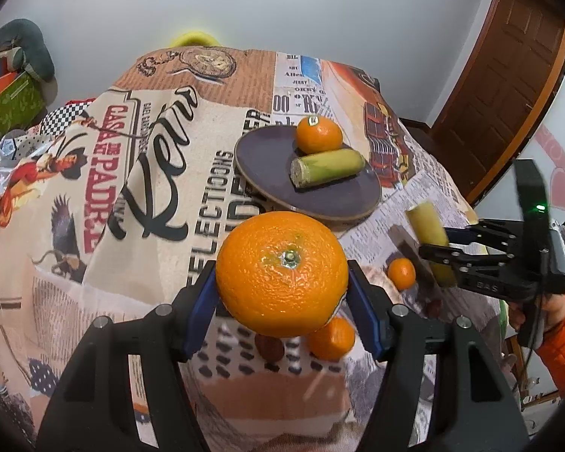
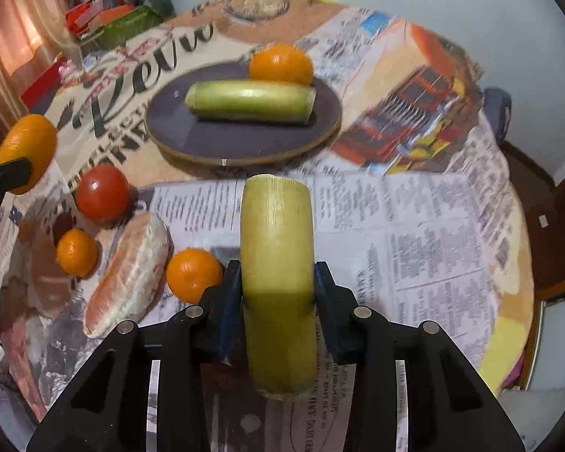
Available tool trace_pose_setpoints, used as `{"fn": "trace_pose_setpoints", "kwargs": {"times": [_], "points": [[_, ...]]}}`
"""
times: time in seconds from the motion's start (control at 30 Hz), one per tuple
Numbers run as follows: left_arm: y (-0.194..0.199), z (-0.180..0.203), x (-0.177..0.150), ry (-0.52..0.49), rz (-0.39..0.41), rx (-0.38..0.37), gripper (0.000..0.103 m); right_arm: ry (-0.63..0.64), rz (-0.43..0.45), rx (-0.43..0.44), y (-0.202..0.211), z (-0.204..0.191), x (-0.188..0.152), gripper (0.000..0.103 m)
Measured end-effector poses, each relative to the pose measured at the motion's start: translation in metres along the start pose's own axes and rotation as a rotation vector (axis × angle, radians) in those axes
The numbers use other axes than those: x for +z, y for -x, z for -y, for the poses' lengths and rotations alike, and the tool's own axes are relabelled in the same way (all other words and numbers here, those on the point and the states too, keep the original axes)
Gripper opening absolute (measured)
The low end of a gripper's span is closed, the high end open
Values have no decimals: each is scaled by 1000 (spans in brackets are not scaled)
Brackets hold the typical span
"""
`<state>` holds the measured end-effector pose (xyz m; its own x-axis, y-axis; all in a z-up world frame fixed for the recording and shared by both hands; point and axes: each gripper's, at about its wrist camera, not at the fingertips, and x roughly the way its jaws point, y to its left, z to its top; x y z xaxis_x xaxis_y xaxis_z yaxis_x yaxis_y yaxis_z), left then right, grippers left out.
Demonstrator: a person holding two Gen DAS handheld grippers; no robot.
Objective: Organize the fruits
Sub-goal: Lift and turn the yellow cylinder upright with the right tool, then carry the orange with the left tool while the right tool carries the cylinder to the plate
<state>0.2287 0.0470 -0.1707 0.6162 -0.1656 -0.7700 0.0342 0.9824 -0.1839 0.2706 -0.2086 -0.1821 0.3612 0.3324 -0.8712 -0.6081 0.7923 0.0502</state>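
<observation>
My left gripper [image 1: 282, 286] is shut on a large orange [image 1: 282, 273] and holds it above the table; this orange also shows at the left of the right wrist view [image 2: 28, 150]. My right gripper [image 2: 278, 293] is shut on a yellow-green sugarcane piece [image 2: 277, 263], seen from the left wrist view too [image 1: 429, 237]. A dark round plate [image 1: 267, 158] [image 2: 192, 132] carries an orange [image 1: 319, 135] [image 2: 281, 64] and a second sugarcane piece [image 1: 327, 167] [image 2: 250, 101].
On the printed tablecloth lie a red tomato [image 2: 102, 192], two small oranges [image 2: 77, 252] [image 2: 193, 275] and a wrapped bread roll [image 2: 128, 278]. Boxes and clutter [image 2: 109, 19] stand beyond the table's far left. A wooden door [image 1: 508, 86] is at the right.
</observation>
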Motion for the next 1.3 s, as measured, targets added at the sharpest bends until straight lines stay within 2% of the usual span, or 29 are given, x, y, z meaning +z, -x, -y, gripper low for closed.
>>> {"fn": "trace_pose_setpoints", "kwargs": {"times": [0.27, 0.47, 1.0, 1.3], "points": [[-12, 5, 33, -13, 34, 3, 64, -43, 126, 24, 17, 3, 33, 34], [-25, 6, 55, -18, 47, 13, 64, -75, 184, 39, 15, 1, 55, 34], [-91, 0, 94, 6, -3, 40, 64, -79, 227, 55, -13, -4, 91, 34], [-126, -3, 106, 18, -24, 95, 64, -71, 224, 49, -31, 0, 98, 34]]}}
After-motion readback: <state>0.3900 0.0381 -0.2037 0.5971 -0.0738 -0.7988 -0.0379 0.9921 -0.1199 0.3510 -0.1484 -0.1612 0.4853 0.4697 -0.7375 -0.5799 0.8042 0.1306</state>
